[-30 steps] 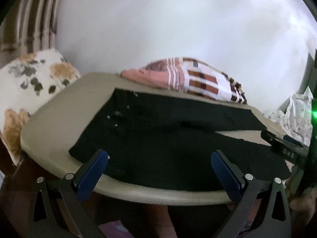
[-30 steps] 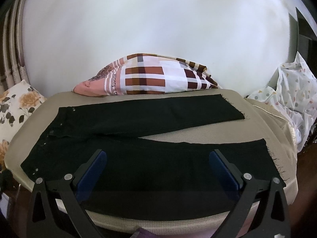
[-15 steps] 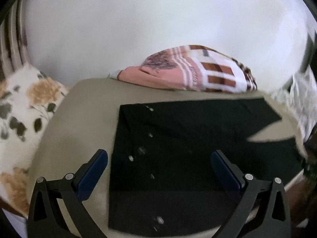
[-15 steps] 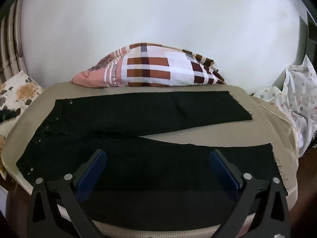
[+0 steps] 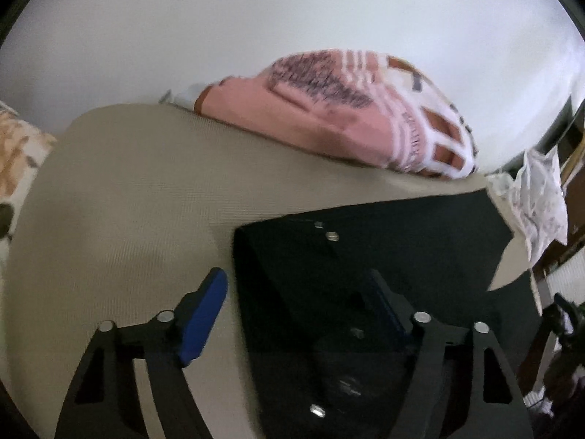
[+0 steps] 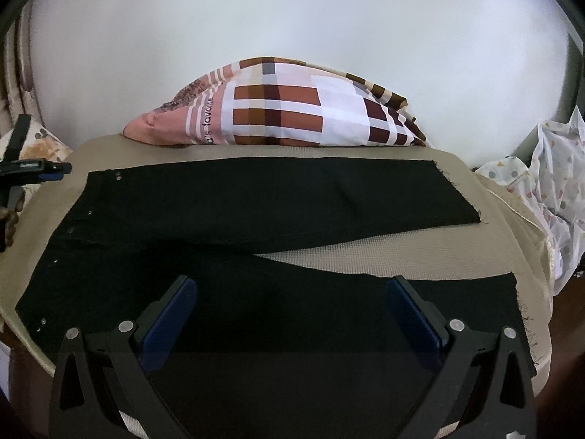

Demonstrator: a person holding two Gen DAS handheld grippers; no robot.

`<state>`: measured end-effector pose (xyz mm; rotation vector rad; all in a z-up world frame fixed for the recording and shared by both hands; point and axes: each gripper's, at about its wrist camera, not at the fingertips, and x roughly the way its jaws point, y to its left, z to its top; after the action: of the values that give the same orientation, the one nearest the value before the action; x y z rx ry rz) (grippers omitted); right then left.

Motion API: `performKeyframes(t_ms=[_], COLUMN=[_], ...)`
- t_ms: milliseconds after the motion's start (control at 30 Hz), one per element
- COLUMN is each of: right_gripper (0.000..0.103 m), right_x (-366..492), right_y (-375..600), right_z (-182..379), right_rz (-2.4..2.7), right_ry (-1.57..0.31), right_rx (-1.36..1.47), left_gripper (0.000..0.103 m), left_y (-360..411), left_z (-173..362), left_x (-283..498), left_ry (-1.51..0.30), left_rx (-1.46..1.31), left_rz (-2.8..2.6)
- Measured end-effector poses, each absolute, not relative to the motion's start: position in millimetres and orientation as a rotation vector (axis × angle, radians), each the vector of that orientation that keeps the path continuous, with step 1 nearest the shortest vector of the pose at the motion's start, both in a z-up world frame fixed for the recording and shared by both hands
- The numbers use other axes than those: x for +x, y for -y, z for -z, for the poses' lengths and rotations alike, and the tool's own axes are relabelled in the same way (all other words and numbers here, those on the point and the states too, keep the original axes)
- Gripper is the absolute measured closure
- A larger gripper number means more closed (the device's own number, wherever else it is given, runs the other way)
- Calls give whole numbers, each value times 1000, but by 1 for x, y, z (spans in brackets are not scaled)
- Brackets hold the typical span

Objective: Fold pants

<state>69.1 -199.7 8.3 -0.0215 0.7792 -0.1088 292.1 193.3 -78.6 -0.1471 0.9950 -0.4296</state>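
two legs of a pair of black denim pants (image 6: 256, 201) lie spread flat across a beige woven-cloth mattress (image 6: 457, 252), the waistband toward the left side of the right wrist view and the frayed hems toward the right. the legs part in a narrow v, with a wedge of the beige cloth showing between them. small silver rivets dot the waist end.

behind the pants, against a plain white wall (image 6: 292, 18), rests a plump pillow in a pink, white and brown checked cover (image 6: 285, 109). a cream pillow with orange flowers (image 6: 47, 148) sits at the far left, and a crumpled white sheet with small coloured dots (image 6: 552, 197) is heaped off the right edge.

the right gripper (image 6: 292, 325), black with blue pads, hovers above the near leg with its fingers wide apart and nothing between them; whether the tips touch the cloth i cannot tell.

the left gripper (image 5: 296, 314) is over the waistband corner of the pants (image 5: 365, 256). its jaws are closing: the left blue pad (image 5: 201, 318) stands over bare beige mattress (image 5: 128, 201) just beside the waistband edge, while the right finger sits over the black cloth, so the edge of the waistband lies between the fingers. the pads do not press on it. the left wrist view is blurred. in the right wrist view the left gripper (image 6: 58, 173) shows at the far left edge, beside the waist end, with part of a hand (image 6: 7, 226) below it.
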Motion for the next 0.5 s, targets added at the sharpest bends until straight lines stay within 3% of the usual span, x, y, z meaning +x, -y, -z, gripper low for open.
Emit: performKeyframes(t_ms=[333,500], right_gripper=[0,1], right_x=[93,98], right_y=[190,184], right_z=[10,13], right_rz=[126,128], right_ry=[-851,-858], right_rx=[-56,-82], left_gripper=[29,29], left_y=[-200,-194], left_z=[134,135], left_x=[355,368], left_ry=[-1113,-1115], left_rx=[-153,-160], left_rz=[488,510])
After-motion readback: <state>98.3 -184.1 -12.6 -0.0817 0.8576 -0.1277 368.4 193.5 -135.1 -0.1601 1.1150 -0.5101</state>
